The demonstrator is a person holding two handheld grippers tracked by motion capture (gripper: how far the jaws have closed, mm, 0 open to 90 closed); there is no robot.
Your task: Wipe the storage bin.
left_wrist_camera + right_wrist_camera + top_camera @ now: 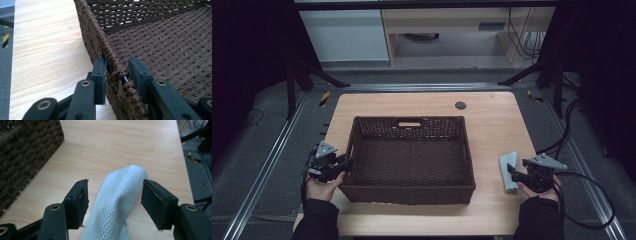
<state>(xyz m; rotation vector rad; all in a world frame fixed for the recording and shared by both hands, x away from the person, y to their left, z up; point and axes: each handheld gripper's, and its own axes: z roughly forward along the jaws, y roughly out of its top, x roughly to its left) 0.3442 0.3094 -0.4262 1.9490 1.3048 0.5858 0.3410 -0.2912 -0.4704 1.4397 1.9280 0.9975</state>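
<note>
Black jaws of the left gripper (pixel 116 72) rise from the bottom of its own view and pinch the braided rim of a brown wicker basket (pixel 110 53), one jaw on the outside wall, the other inside, both pressed against the weave. Beyond them the basket floor stretches to the upper right of that frame, and pale wood of the table (pixel 47 45) fills the left half.

Low in the right gripper view, the right gripper (pixel 113 202) stands spread wide around a light blue cloth (pixel 117 200). The cloth lies between the jaws as a rumpled roll running from the bottom centre toward the middle of the frame; neither pad presses on it, with a clear gap at the right pad. A corner of the basket sits in the upper left of that frame, well apart from the cloth.

From the high view, the left hand (pixel 323 186) holds its gripper (pixel 346 163) at the lower left, against the basket's left wall. The right gripper (pixel 512 171) is at the lower right, over the cloth (pixel 508 170) on bare table just right of the basket (pixel 409 192). Farther off, a dark round grommet (pixel 460 105) sits near the table's back edge.
</note>
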